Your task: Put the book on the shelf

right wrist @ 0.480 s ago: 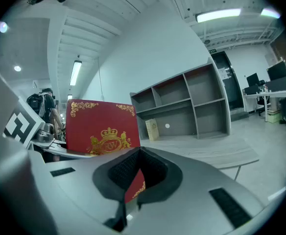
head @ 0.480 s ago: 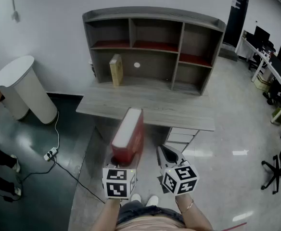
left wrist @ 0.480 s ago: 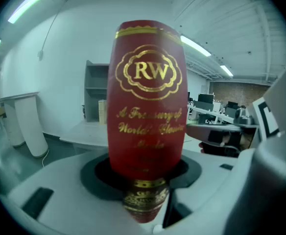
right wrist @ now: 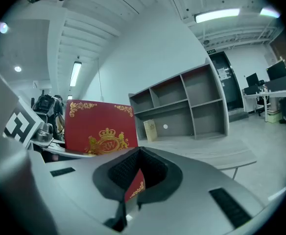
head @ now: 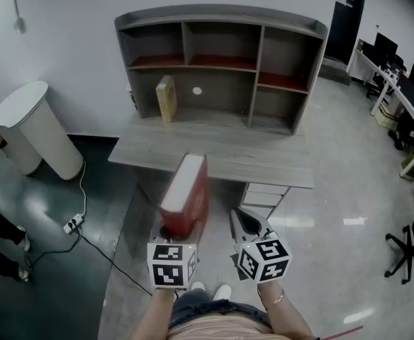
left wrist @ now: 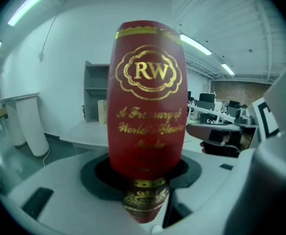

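A red book [head: 186, 195] with gold lettering stands upright in my left gripper [head: 176, 231], which is shut on its lower end, in front of the grey desk [head: 214, 153]. In the left gripper view the book's spine [left wrist: 150, 97] fills the middle, pinched low between the jaws [left wrist: 145, 182]. My right gripper [head: 244, 223] hangs beside the book on its right, shut and holding nothing. From the right gripper view the book's cover [right wrist: 101, 131] shows to the left of the closed jaws [right wrist: 135, 175]. The grey shelf unit [head: 221, 69] stands on the desk ahead.
A tan book [head: 166, 99] stands in the shelf's lower left compartment. A white drawer unit [head: 265, 195] sits under the desk's right side. A white round-topped cabinet [head: 31, 129] and a power strip [head: 74, 225] with its cable are at left. Office chairs [head: 412, 250] stand at right.
The book and both grippers have edged slightly forward toward the desk. The grip on the book is unchanged.
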